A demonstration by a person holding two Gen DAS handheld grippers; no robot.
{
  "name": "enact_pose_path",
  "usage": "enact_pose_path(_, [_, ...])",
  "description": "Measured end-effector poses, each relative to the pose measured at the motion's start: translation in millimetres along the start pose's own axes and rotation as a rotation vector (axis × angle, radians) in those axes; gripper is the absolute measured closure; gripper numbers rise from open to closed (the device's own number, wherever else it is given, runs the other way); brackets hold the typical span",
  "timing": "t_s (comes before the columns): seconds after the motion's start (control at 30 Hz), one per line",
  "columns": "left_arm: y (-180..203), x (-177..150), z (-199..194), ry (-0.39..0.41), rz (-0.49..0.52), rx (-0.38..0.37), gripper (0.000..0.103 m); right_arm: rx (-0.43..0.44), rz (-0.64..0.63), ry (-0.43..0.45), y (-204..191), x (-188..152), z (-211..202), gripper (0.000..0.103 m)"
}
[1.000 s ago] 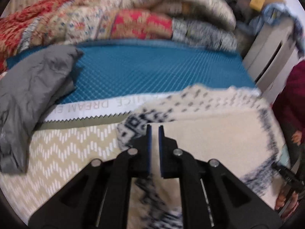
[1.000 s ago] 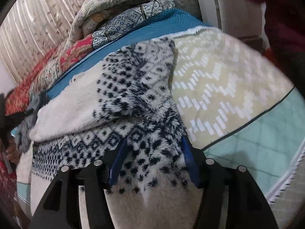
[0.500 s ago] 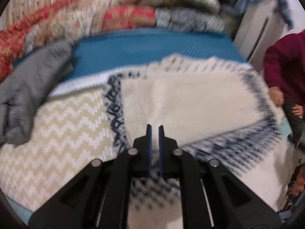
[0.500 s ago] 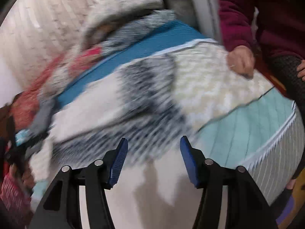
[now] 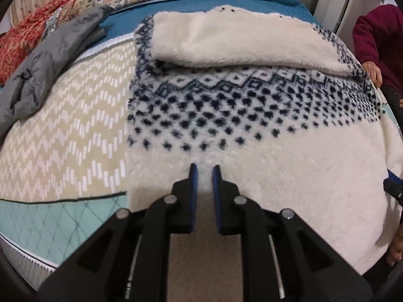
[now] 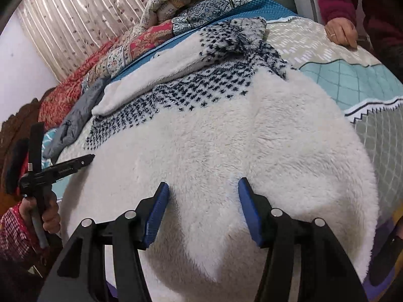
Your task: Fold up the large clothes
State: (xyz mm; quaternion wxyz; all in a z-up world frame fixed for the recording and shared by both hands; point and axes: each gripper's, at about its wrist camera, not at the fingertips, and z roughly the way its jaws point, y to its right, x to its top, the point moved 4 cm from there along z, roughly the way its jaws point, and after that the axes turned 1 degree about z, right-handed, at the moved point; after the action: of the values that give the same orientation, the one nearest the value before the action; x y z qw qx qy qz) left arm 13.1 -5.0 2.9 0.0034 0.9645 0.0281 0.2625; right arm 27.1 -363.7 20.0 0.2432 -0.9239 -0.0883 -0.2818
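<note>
A fluffy cream fleece garment [image 5: 252, 151], banded with navy diamond knit pattern, is spread over the quilted bed [image 5: 63, 130]. A thick fold of its plain hem is pinched in the right tool [image 6: 203, 191]. The left tool [image 5: 204, 173] is opening, with nothing gripped, just above the hem.

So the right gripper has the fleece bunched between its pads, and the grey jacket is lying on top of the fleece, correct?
Not quite. The right gripper does hold the fleece, but the left wrist view shows the grey jacket lying beside it, on the bedspread.
</note>
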Motion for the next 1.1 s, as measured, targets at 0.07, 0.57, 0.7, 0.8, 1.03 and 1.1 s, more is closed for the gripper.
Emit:
enact_pose_path(0.07, [0.1,-1.5,1.1,-0.001,-0.011,-0.004,0.091,-0.01,-0.005,0.006,-0.7,0.8,0.1,0.061])
enact_pose_path(0.57, [-10.8,-21.0,-34.3,0.087,0.033,0.025,0.035,-0.127,-0.058,0.094,-19.5,-0.5,-32.3,0.049])
enact_pose_path(0.7, [-21.7,-32.3,-16.8,0.03,-0.015,0.005,0.034,-0.19,-0.016,0.167,-0.4,13.0,-71.0,0.049])
enact_pose_path(0.8, [-31.1,-34.1,-12.5,0.029,-0.078,-0.035,0.029,-0.278,0.029,0.258,27.5,33.8,-117.9,0.049])
enact_pose_path(1.03, [-34.8,-32.6,-11.2,0.039,-0.052,-0.042,0.025,-0.492,0.315,0.499,136.9,85.8,-274.8,0.049])
enact_pose_path(1.1, [-32.7,-32.0,-11.3,0.044,-0.046,-0.039,0.025,-0.536,0.362,0.536,157.5,94.0,-307.4,0.049])
